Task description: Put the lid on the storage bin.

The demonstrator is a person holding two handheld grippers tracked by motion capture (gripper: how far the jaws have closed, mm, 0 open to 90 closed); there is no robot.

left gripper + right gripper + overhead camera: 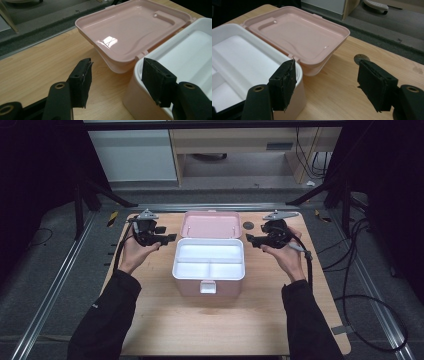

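Pink plastic box (208, 270) is placed mid-table, lid (210, 224) laid flat back – the left gripper (161, 240) and right gripper (255, 240) are held at its sides, jaws apart, nothing clamped, probably to lift the white tray (209, 261).

A pale wooden table (210, 325) lay under my fingers. Just beyond my right fingers (374, 85) a small dark round disc (361, 58) sat flat on the wood. Far ahead of both stood a wooden desk (235, 140) and a white cabinet (132, 155). Outward of my left fingers (81, 82) ran metal floor rails (55, 285); outward of my right, black cables (360, 285) looped over grey carpet.
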